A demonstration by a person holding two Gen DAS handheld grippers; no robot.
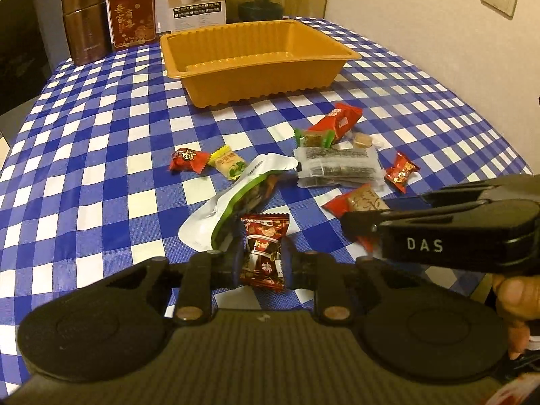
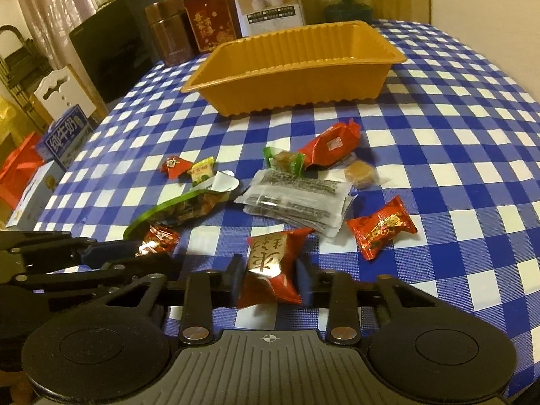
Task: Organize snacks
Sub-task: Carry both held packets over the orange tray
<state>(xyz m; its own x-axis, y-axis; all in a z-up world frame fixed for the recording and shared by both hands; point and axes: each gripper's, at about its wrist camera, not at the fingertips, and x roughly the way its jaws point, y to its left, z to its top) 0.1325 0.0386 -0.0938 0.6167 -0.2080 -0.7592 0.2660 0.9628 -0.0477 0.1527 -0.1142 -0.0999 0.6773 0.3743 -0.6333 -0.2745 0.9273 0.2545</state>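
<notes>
Blue-and-white checked cloth over the surface [image 1: 101,128], wall and a row of tins and boxes at the far edge. The orange tray [image 1: 256,64] sits empty past the scatter of snacks, dead ahead of both my hands and further from me than any wrapper. My left gripper [image 1: 262,263] has its fingers pinched on a dark red candy [image 1: 265,249], the wrapper standing upright between the pads with its long axis running away from me toward the tray. My right gripper [image 2: 268,276] has its fingers closed in on a red-and-gold candy [image 2: 270,270], also end-on, twisted tails front and back; the pads look to be pressing its sides, though how firm that hold is I cannot tell. Both hands are tilted downward, low over the cloth, side by side; in the left wrist view the right tool crosses in from the right edge, just beside my left fingers. Remaining on the cloth: a white-and-green pouch [image 1: 236,199], a clear stack of seaweed packs [image 1: 337,168], a long red packet [image 1: 334,121], and a small red candy [image 1: 401,170] well to the right. I judge the tray equally reachable for either hand: lift, carry straight forward over the pile, release above the rim.
</notes>
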